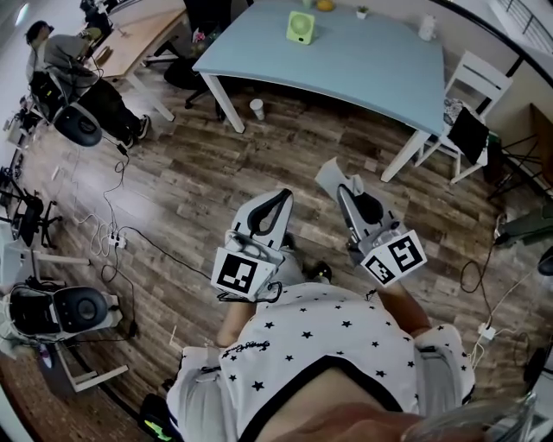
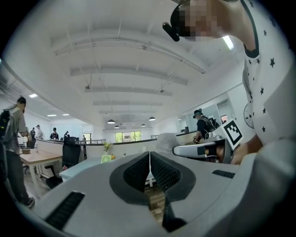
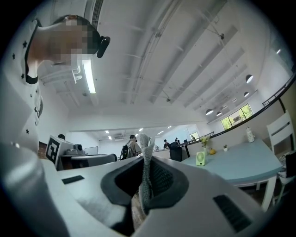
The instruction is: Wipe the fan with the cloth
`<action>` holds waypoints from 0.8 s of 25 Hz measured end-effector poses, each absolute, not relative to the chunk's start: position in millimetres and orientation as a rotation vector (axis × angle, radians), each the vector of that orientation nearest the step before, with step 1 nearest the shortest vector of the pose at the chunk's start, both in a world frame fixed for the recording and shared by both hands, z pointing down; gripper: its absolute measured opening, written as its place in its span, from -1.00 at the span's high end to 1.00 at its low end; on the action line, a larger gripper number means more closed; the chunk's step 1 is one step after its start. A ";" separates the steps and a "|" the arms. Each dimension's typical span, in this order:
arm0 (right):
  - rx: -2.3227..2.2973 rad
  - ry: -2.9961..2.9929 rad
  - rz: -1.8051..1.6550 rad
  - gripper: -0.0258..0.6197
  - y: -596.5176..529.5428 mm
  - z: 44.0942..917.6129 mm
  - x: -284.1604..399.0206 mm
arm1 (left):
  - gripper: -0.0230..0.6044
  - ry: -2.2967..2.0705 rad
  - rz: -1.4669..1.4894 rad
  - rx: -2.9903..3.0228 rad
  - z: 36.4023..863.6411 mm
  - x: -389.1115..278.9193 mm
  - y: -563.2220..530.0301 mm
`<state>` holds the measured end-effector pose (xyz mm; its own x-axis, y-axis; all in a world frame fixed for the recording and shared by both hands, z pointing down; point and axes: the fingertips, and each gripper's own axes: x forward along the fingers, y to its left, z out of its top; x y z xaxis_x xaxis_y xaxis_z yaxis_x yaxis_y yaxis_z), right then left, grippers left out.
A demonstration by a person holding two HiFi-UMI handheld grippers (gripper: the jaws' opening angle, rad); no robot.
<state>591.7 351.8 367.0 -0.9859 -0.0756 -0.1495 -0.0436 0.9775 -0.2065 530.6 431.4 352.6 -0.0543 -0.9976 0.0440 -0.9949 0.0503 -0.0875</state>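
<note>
The small green fan (image 1: 301,27) stands at the far side of the light blue table (image 1: 363,69), well away from both grippers. It also shows as a small green shape in the left gripper view (image 2: 106,159) and the right gripper view (image 3: 200,159). My right gripper (image 1: 344,186) is held close to my body and is shut on a grey cloth (image 1: 331,175); the cloth (image 3: 146,159) sticks up between its jaws. My left gripper (image 1: 278,200) is beside it, shut (image 2: 149,156), with nothing in it.
A white bottle (image 1: 425,28), a small plant (image 1: 362,12) and an orange thing (image 1: 325,5) share the table. A white cup (image 1: 257,108) stands on the wood floor by a table leg. There is a white chair (image 1: 473,82) at right, and cables with a power strip (image 1: 117,240) at left.
</note>
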 end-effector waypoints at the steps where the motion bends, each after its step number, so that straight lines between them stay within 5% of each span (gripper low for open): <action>1: -0.090 2.970 -0.307 0.87 349.1 367.9 589.1 | 0.83 2.257 -0.141 -2.140 353.5 527.9 429.7; 20: -0.163 2.991 -0.242 0.87 297.4 361.6 459.1 | 0.82 2.195 -0.074 -2.191 354.4 392.1 375.0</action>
